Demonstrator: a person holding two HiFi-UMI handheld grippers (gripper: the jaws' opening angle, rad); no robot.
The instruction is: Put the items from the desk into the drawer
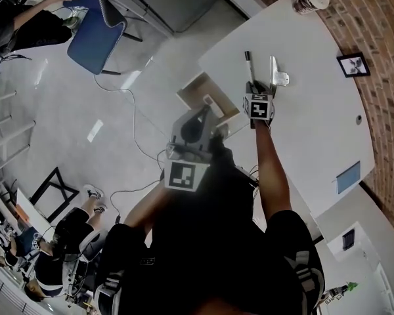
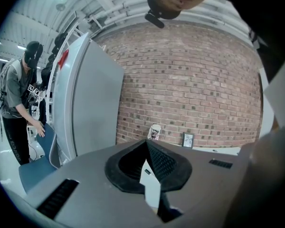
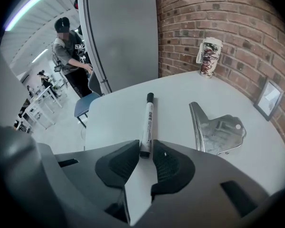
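Marker [image 3: 147, 120], near end hidden between narrowly parted right gripper [image 3: 145, 148], left gripper [image 2: 146, 146] closed, empty

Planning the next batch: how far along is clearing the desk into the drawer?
Done: the drawer stands open, a small pale item seemingly inside. In hand: the right gripper has its fingers either side of the marker, which lies on the desk. Left: metal clip, cup, picture frame. The left gripper is shut, empty.

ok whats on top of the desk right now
A marker, a metal clip, a cup, a picture frame and a flat blue item. The right gripper hides the patch of desk under it.
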